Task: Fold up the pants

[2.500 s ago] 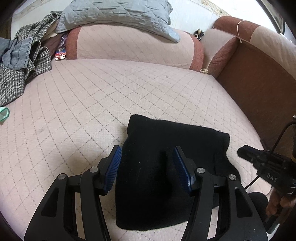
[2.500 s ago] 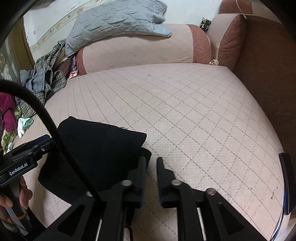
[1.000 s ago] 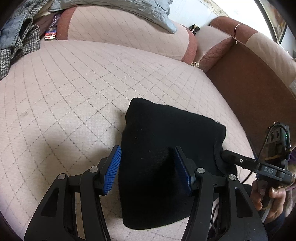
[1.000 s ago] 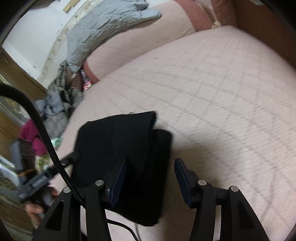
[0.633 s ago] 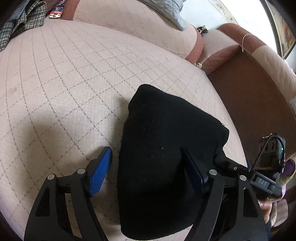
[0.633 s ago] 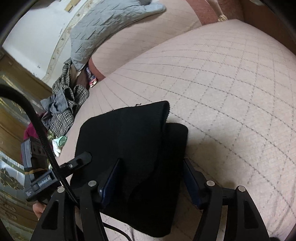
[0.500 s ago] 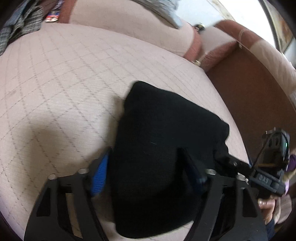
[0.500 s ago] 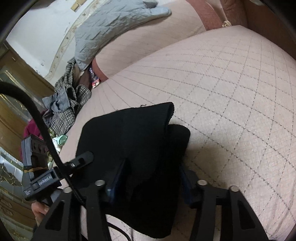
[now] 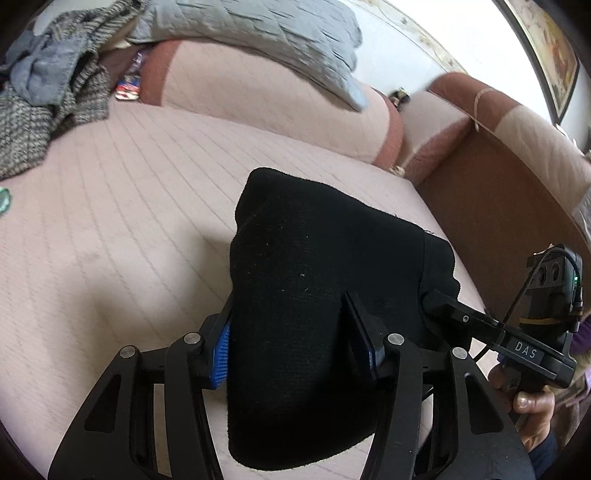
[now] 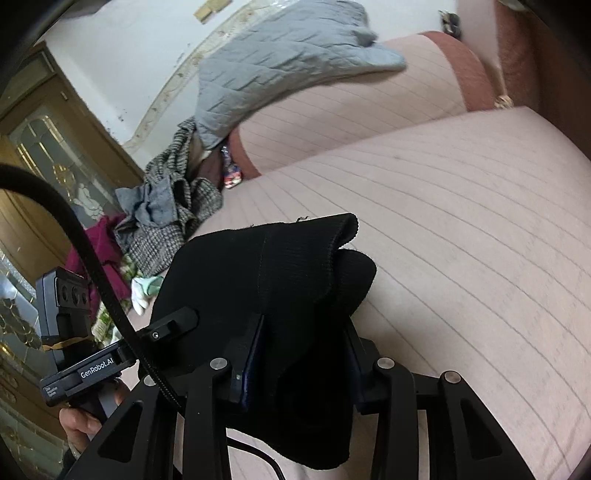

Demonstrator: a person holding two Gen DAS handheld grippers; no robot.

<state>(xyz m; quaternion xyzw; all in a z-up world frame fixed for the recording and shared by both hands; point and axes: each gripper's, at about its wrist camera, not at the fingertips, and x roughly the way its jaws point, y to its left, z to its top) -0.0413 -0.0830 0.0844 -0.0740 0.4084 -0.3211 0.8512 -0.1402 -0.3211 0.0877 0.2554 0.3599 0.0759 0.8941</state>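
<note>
The black pants (image 9: 314,277) are folded into a thick bundle on the pink quilted sofa seat (image 9: 110,221). My left gripper (image 9: 291,343) straddles the bundle's near left part. Its jaws are closing, and its blue pads (image 9: 221,343) press into the cloth on both sides. My right gripper (image 10: 303,363) holds the near right part of the pants (image 10: 266,280), its jaws also closing on the fabric. Each gripper shows in the other's view: the right gripper's fingertip (image 9: 439,306) pokes into the bundle's right edge, and the left gripper's fingertip (image 10: 173,325) touches its left edge.
A grey quilted blanket (image 9: 258,29) lies over the sofa's back cushion. A pile of checked and grey clothes (image 9: 44,85) sits at the far left of the seat. A brown armrest (image 9: 498,206) bounds the right side. A wooden door (image 10: 33,147) stands beyond the sofa.
Both grippers have closed in on the near edge of the bundle, and their jaws have narrowed around it. Both views have tipped up, showing more of the sofa back.
</note>
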